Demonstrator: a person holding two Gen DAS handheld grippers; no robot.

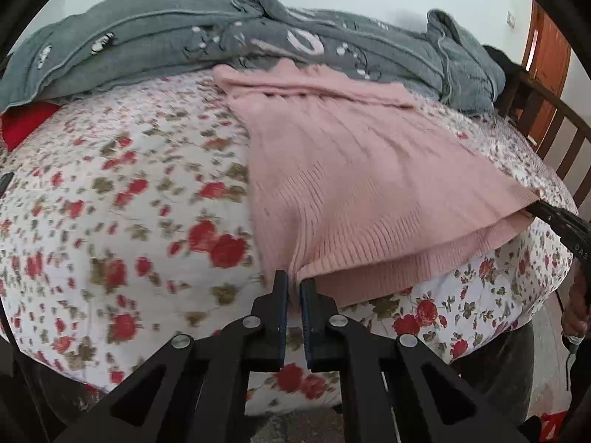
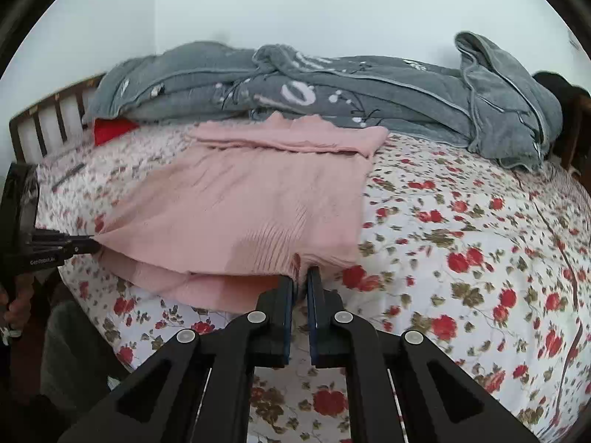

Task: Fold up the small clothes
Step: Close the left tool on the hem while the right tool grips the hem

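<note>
Left wrist view: the left hand-held gripper (image 1: pixel 294 283) is clamped on the near hem corner of the pink knit garment (image 1: pixel 351 170), which is spread on the floral bed (image 1: pixel 110 184) from centre toward 1 o'clock, so the lifting step of a fold is judged to be in hand. Right wrist view: the right hand-held gripper (image 2: pixel 301 280) is pinched shut on the other hem corner at 6 o'clock, and the hem is next to be carried together toward the neckline at 12 o'clock.
</note>
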